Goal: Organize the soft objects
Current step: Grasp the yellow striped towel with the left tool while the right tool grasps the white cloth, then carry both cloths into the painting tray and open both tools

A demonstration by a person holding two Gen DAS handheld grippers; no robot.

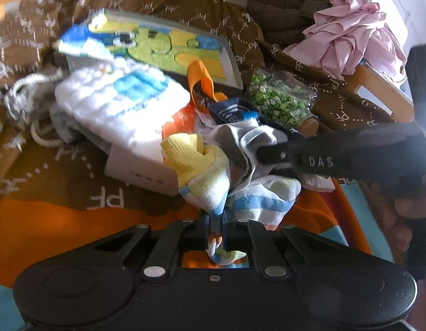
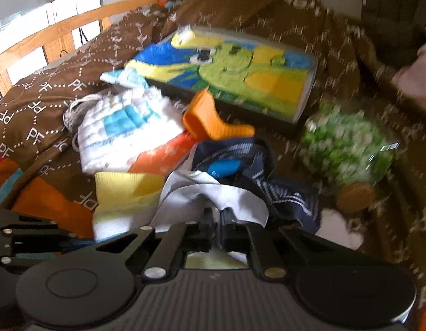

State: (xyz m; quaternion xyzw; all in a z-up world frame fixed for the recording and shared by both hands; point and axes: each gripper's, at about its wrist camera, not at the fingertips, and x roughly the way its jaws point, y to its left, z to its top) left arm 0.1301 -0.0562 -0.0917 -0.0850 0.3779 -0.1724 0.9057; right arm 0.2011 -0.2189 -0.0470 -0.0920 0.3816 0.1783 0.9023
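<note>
I'm pinching the striped sock [image 1: 218, 207] in my closed left gripper [image 1: 215, 237] at lower centre, its long axis running up the frame toward the yellow cuff. My right gripper [image 2: 217, 220] is clamping the grey-white sock [image 2: 213, 195] at centre, bunched, so I cannot tell its direction.

Sock pile [image 1: 226, 165] on bedspread [image 1: 47, 193], jar [image 1: 279, 104] right of it, box [image 1: 168, 47] behind

Ribbed cloth sock [image 1: 210, 190], matt brown bedspread [image 1: 75, 171]
</note>
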